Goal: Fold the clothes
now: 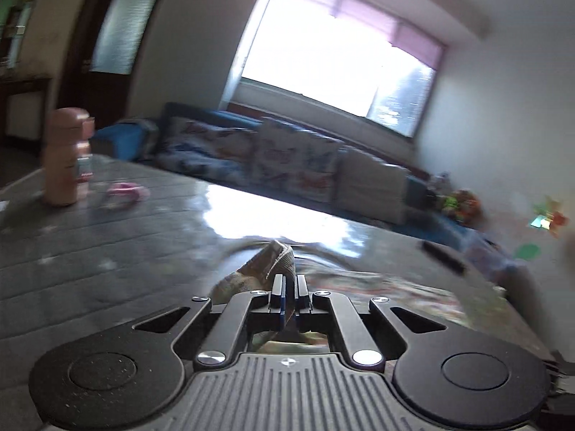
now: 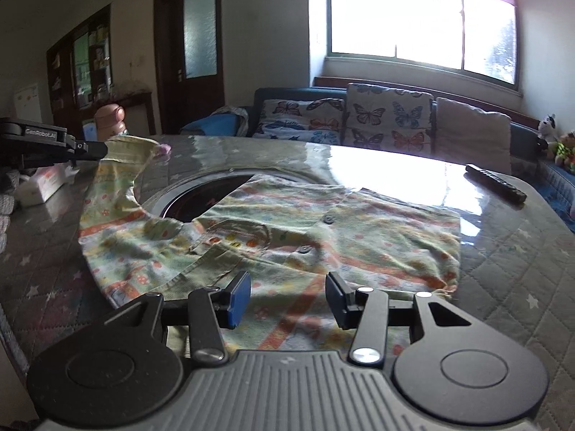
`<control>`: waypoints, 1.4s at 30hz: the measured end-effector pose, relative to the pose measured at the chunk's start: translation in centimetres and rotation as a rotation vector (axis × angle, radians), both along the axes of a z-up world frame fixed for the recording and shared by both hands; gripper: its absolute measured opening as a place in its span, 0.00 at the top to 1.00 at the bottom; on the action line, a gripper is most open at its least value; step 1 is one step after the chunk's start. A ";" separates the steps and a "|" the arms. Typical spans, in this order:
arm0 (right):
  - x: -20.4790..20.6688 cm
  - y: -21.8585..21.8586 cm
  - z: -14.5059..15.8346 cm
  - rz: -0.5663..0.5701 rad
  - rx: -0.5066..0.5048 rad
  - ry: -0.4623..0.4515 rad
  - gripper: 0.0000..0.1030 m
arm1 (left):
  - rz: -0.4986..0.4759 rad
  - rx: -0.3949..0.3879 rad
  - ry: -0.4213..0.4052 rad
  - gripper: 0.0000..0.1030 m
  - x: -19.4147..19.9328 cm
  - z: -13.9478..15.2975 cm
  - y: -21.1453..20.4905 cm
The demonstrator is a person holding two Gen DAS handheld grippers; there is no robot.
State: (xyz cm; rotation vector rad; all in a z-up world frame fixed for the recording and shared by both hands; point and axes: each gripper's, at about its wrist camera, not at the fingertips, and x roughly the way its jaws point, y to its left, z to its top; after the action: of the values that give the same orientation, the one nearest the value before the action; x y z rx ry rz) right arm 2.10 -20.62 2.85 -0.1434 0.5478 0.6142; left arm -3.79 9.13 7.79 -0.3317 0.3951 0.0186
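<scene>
A small pale-green patterned shirt [image 2: 305,237] with buttons lies spread on the table [image 2: 510,251], partly over a round dark inset. My left gripper [image 1: 290,287] is shut on the shirt's sleeve [image 1: 267,262]. In the right wrist view it [image 2: 99,149] holds that sleeve [image 2: 115,176] lifted off the table at the left. My right gripper [image 2: 287,296] is open and empty, hovering just above the shirt's near edge.
A pink bottle [image 1: 66,158] and a pink ring [image 1: 124,192] stand on the table's far left. A dark remote [image 2: 496,183] lies at the far right. A tissue pack [image 2: 41,185] is at the left edge. A sofa with butterfly cushions [image 2: 377,122] is behind the table.
</scene>
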 end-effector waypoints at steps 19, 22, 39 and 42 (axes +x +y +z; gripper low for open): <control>2.0 -2.4 -1.1 -0.067 0.128 0.138 0.59 | -0.457 0.189 0.136 0.60 0.8 -4.6 -11.8; 2.2 -0.8 -1.9 -0.036 0.127 0.180 0.62 | -0.388 0.209 0.128 0.54 0.2 -4.4 -9.7; 1.3 0.7 0.9 -0.038 0.105 0.126 0.93 | -0.134 0.246 0.189 0.41 -0.1 -6.3 -2.8; 1.1 -0.6 2.2 -0.075 0.102 0.089 0.94 | -0.132 0.256 0.195 0.41 0.1 -6.6 -2.8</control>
State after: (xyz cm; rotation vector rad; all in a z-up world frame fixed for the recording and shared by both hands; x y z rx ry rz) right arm 3.20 -21.18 5.04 0.0007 0.6037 0.5761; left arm -3.69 6.29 1.24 -0.0505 0.6010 -0.0280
